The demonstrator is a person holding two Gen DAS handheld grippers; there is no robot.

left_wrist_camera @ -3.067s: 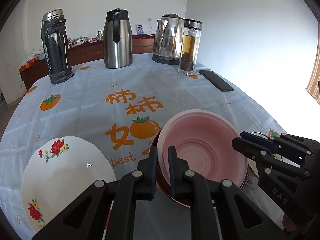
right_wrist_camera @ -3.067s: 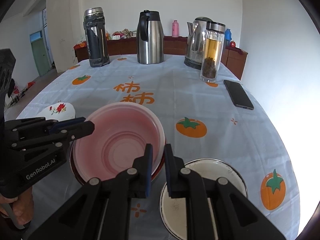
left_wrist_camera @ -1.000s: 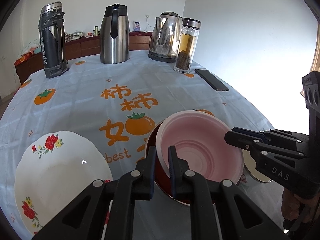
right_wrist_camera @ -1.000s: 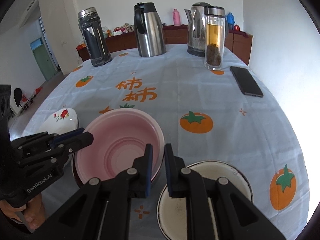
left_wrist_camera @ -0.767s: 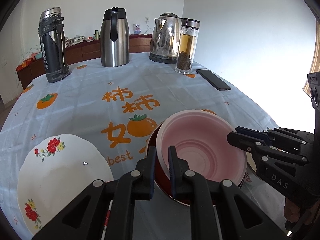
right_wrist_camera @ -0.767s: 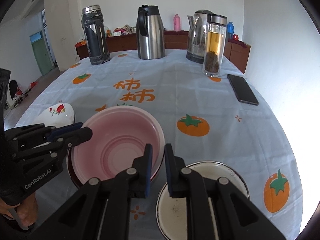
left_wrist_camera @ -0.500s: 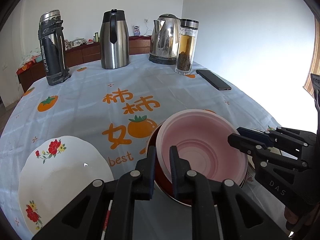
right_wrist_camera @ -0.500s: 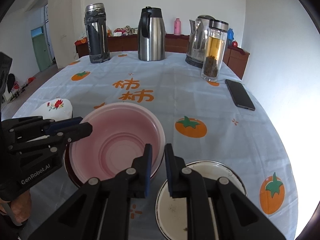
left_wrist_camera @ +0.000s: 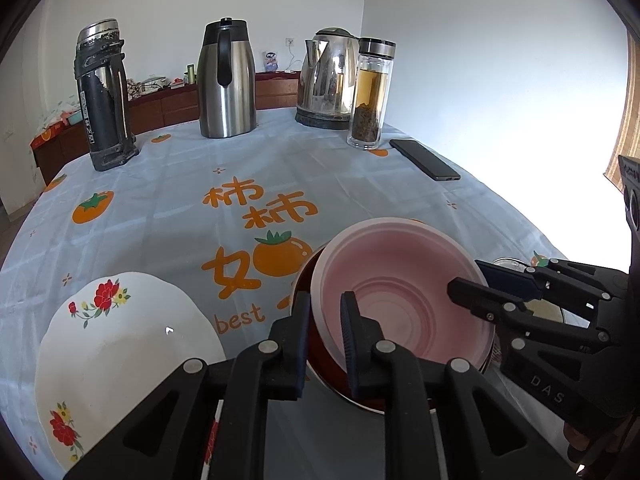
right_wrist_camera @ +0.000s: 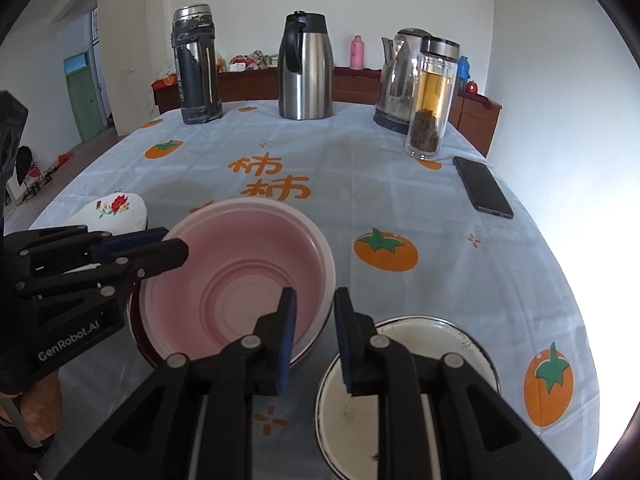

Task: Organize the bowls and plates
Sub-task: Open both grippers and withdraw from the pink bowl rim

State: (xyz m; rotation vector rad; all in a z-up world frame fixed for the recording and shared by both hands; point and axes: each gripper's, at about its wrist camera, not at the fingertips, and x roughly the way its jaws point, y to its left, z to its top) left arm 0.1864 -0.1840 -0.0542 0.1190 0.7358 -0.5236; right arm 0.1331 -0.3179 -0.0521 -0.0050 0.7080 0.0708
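Note:
A pink bowl [left_wrist_camera: 400,292] [right_wrist_camera: 240,276] sits nested in a dark red bowl [left_wrist_camera: 316,344] near the table's front. My left gripper [left_wrist_camera: 324,314] straddles the pink bowl's left rim. Its jaws are opening and a gap shows beside the rim. My right gripper [right_wrist_camera: 314,314] straddles the right rim, its jaws also opening, clear of the rim. Each gripper shows in the other's view: the right gripper [left_wrist_camera: 468,288] and the left gripper [right_wrist_camera: 172,244]. A white floral plate [left_wrist_camera: 120,344] [right_wrist_camera: 116,208] lies to the left. A white enamel dish [right_wrist_camera: 404,364] lies to the right.
At the back of the persimmon-print tablecloth [left_wrist_camera: 180,200] stand a dark thermos [left_wrist_camera: 102,96], a steel jug [left_wrist_camera: 226,80], a kettle [left_wrist_camera: 328,80] and a glass tea bottle [left_wrist_camera: 370,96]. A black phone [left_wrist_camera: 424,154] lies at the right. A hand [right_wrist_camera: 36,412] holds the left gripper.
Both grippers' jaws have spread apart around the pink bowl's rim. The bowls and both hands stayed about where they were.

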